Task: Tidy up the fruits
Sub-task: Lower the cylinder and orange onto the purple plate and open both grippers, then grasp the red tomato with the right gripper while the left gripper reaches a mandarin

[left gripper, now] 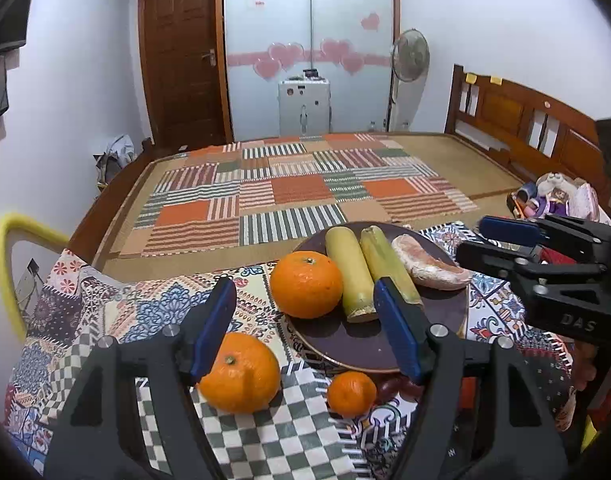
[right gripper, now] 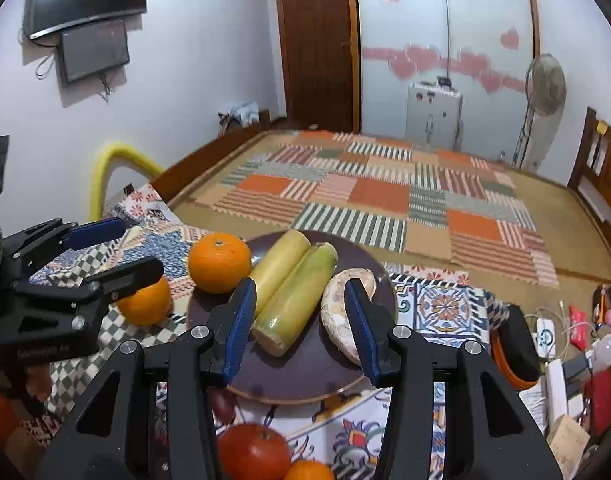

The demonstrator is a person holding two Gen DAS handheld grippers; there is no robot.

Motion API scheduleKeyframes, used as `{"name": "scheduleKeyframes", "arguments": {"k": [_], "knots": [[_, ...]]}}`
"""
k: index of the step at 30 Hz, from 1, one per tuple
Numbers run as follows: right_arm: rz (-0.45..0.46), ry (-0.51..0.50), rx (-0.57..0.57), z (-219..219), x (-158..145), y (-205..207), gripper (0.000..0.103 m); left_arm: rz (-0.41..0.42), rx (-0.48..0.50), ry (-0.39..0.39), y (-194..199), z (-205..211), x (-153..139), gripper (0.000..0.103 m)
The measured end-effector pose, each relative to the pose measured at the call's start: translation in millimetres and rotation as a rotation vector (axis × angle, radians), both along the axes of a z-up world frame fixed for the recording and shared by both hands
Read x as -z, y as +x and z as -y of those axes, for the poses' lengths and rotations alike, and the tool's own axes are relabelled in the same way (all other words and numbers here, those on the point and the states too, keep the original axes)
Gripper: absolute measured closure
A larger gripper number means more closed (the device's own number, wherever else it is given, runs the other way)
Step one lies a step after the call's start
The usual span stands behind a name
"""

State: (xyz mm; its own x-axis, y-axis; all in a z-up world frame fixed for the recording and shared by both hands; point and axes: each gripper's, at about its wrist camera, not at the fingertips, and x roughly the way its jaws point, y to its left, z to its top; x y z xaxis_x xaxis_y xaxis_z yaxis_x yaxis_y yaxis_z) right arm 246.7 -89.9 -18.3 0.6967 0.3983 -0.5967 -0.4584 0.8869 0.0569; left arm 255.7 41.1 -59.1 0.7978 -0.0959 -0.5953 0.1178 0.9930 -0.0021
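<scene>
Orange fruit (left gripper: pixel 306 284) on brown plate (left gripper: pixel 353 344)

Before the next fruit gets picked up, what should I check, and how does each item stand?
1. Left claw open, holding nothing: ok.
2. Right claw open, holding nothing: ok.
3. Plate has bare room at its near side: ok.
4. Large orange off the plate, near the left claw, unobstructed: ok.
5. Orange on the plate rim seated stably: cannot tell.
6. Small orange and tomato not yet on the plate: not ok.
</scene>
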Motion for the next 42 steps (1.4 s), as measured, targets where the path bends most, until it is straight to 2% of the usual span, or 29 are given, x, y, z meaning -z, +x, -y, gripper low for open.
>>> {"name": "scheduleKeyframes", "arguments": {"k": [2, 6, 11, 19, 27, 38, 39, 40, 42], "knots": [[0.034, -0.001, 0.001, 2.2, -4.2, -10.7, 0.052, 0.015, -0.007, -0.003, -10.0, -3.5, -3.5, 0.031], [0.084, -0.008, 0.000, 5.5, -7.1, -29.7, 0.051, 0.036, -0.012, 0.001, -26.6, -7.9, -6.6, 0.027], [0.079, 0.024, -0.008, 12.7, 0.2, -44.5, 0.050, 0.038, -0.009, -0.002, -44.6, -10.9, -0.4, 0.025], [0.037, -0.032, -0.012, 10.4, 34.3, -58.6, 0.049, -0.004, 0.007, 0.001, -65.3, -9.9, 28.7, 0.025], [-0.033, -0.058, -0.051, 6.7, 66.3, -58.1, 0.049, -0.070, 0.045, -0.026, -66.3, -5.1, 57.1, 0.025], [-0.040, -0.087, -0.084, -2.9, 75.8, -55.0, 0.049, -0.135, 0.060, -0.036, -44.8, 4.9, 77.2, 0.027], [-0.040, -0.087, -0.087, -3.1, 75.5, -54.8, 0.049, -0.137, 0.060, -0.030, -42.4, 5.5, 78.2, 0.029], [-0.048, -0.078, -0.095, -2.5, 74.9, -54.7, 0.056, -0.145, 0.061, -0.026, -38.5, 6.8, 79.7, 0.033], [-0.055, -0.069, -0.095, -1.2, 74.7, -52.9, 0.056, -0.161, 0.066, -0.035, -32.9, 7.7, 81.8, 0.037]]}}
